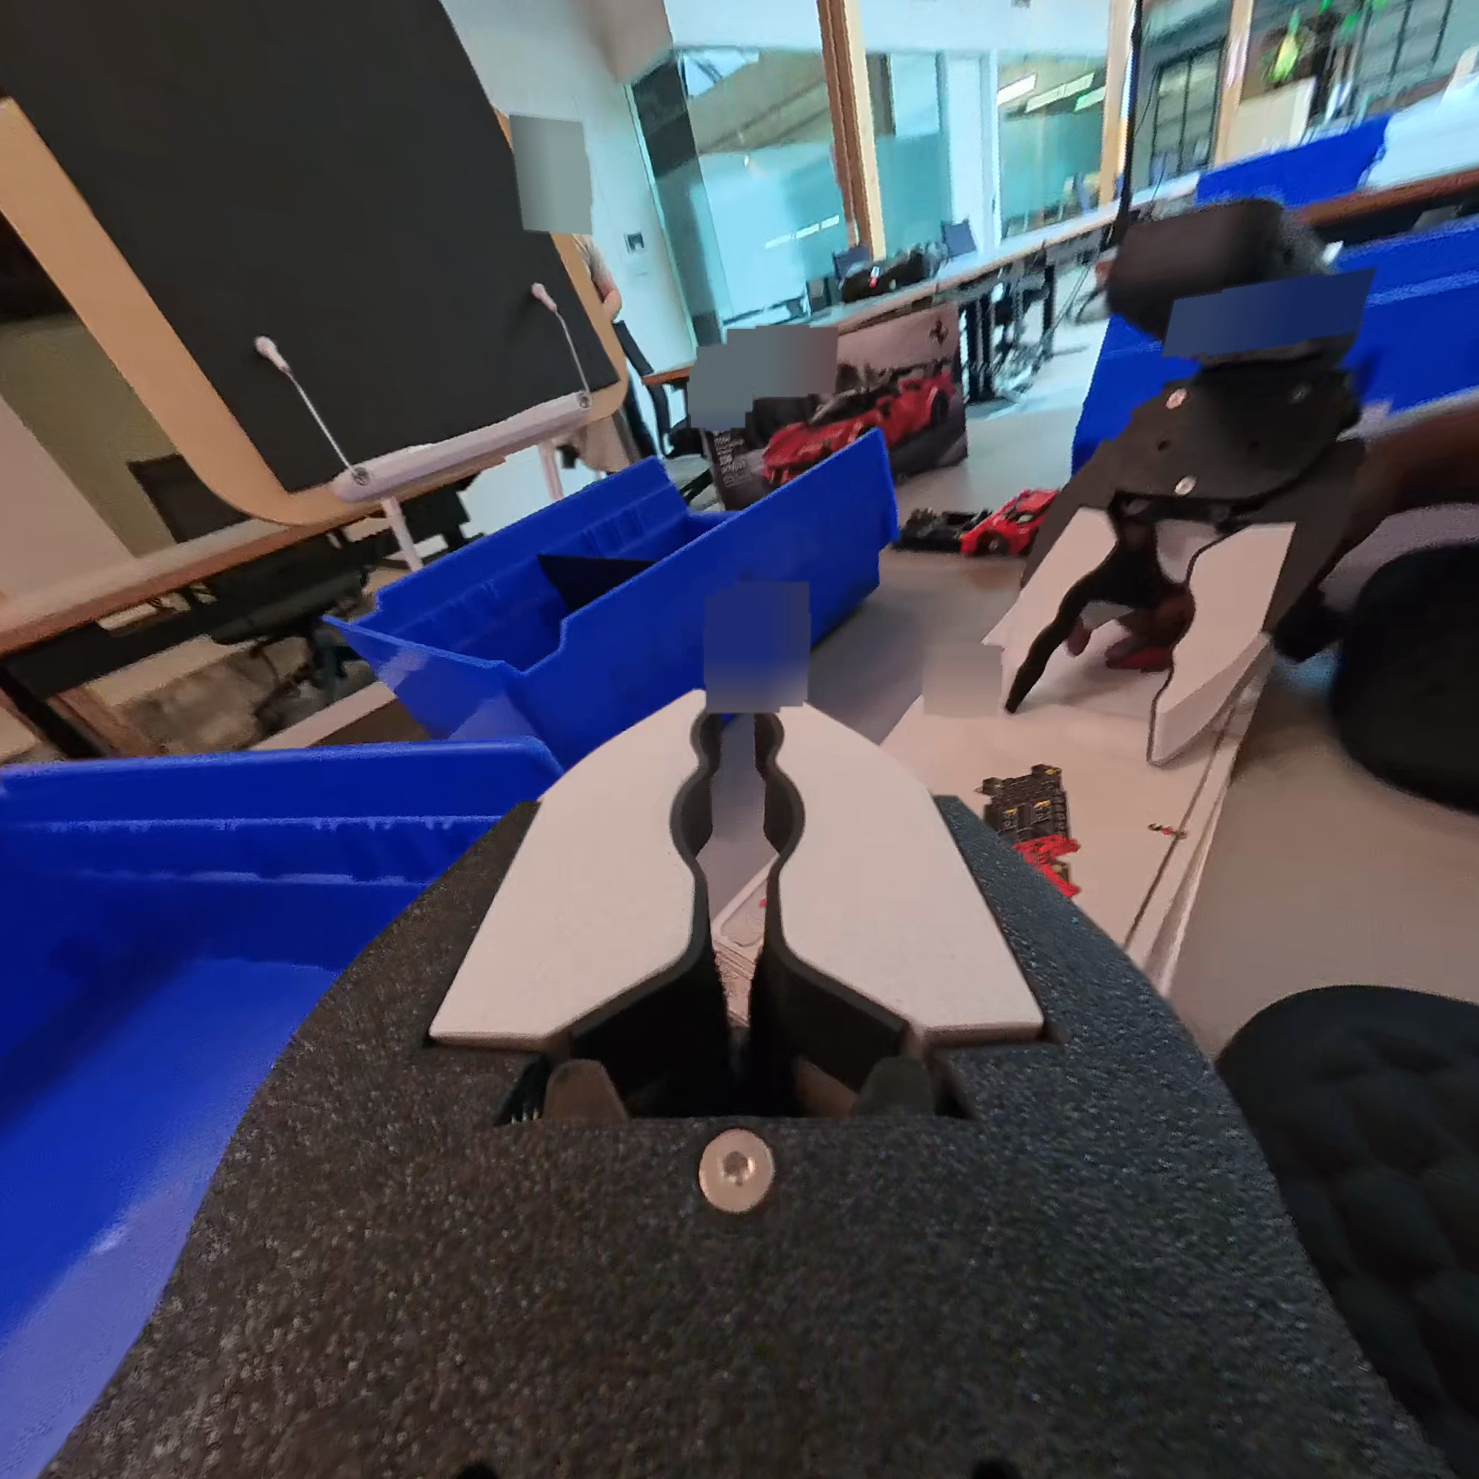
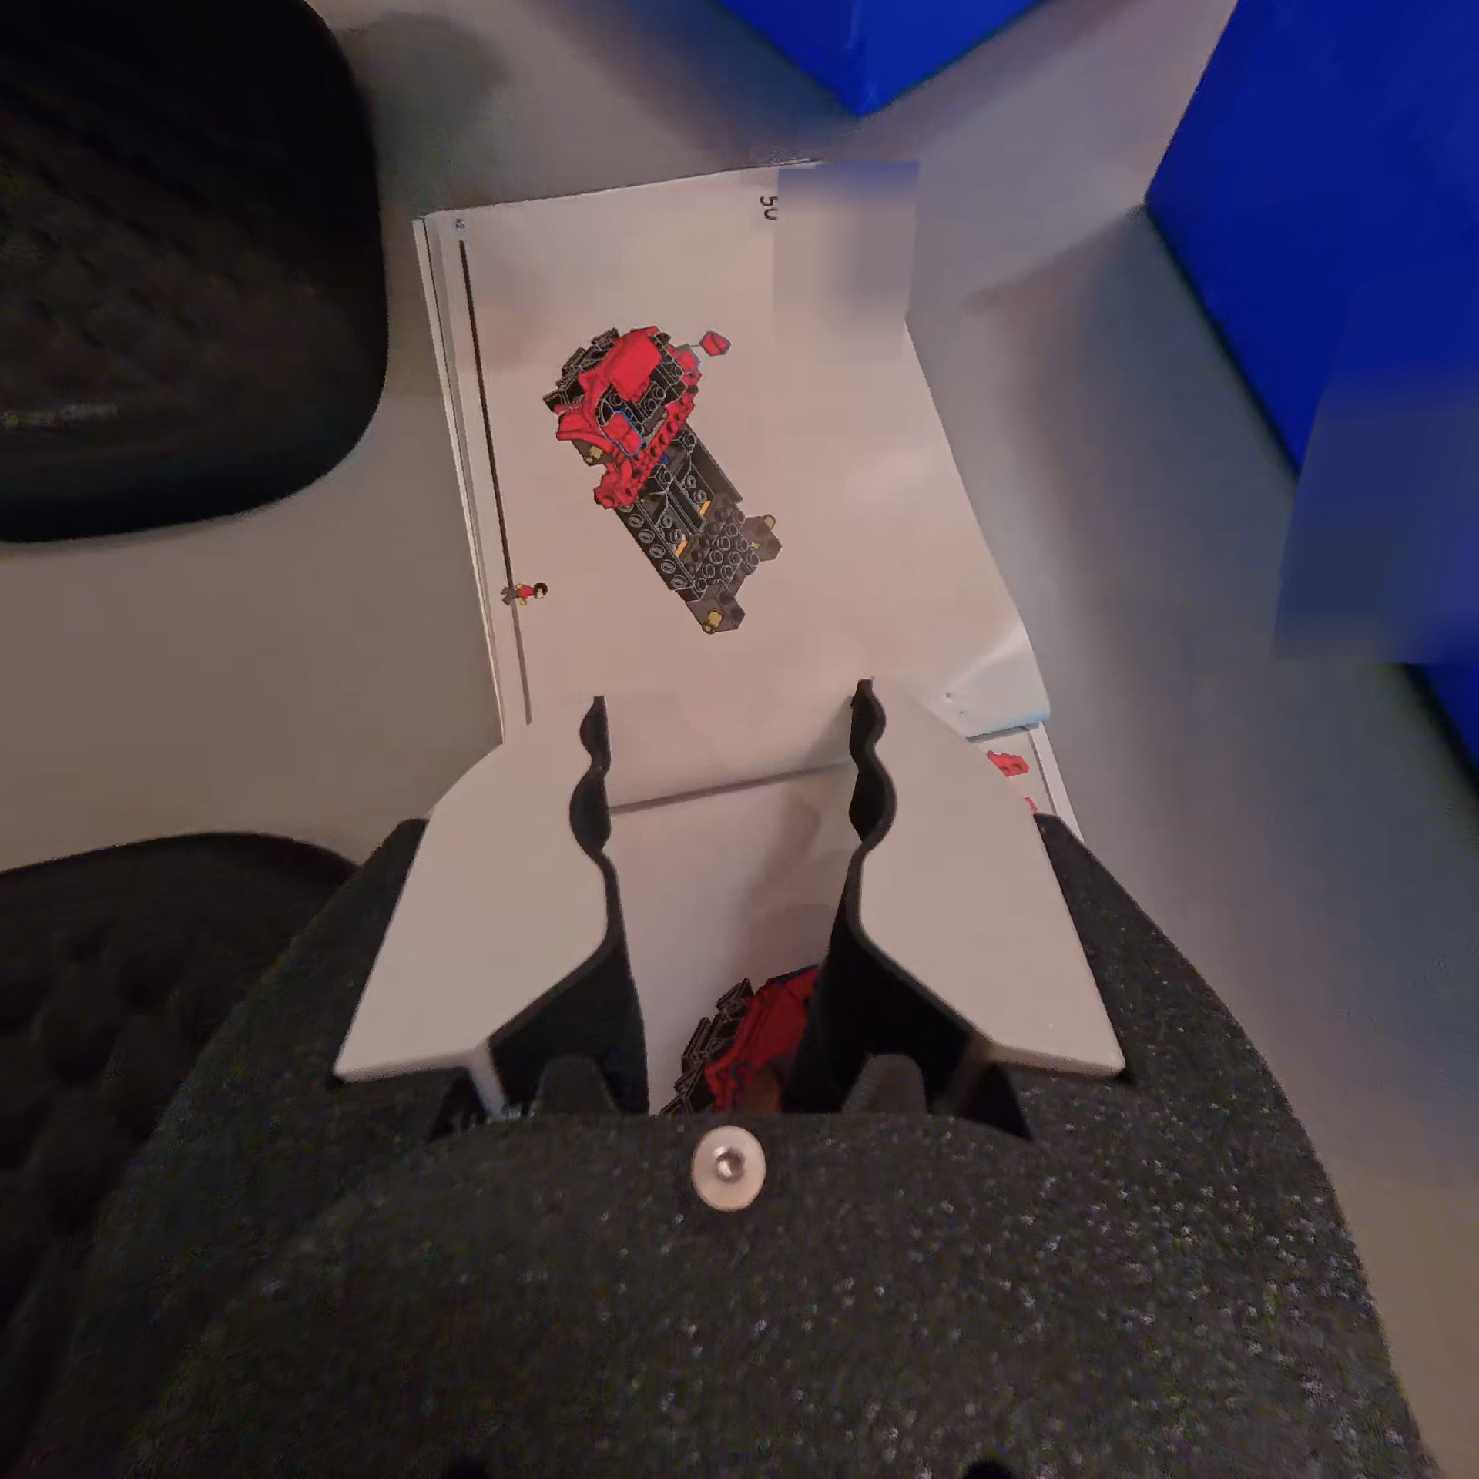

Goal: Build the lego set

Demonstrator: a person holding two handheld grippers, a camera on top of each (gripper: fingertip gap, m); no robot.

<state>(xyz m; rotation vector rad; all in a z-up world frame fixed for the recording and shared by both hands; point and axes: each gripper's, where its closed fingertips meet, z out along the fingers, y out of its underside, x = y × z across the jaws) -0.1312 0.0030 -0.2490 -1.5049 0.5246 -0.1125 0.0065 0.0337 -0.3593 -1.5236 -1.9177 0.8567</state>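
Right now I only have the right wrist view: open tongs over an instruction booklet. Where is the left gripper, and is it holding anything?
Observer: The left gripper hangs beside the near blue bin. Its tongs are nearly closed, with nothing between them.
Reviewer: Is any built model around?
Observer: Yes. A red car sits beyond the booklet, next to a black piece.
Reviewer: Anything in the other bin?
Observer: The far blue bin shows one dark flat shape inside. I cannot tell what it is.
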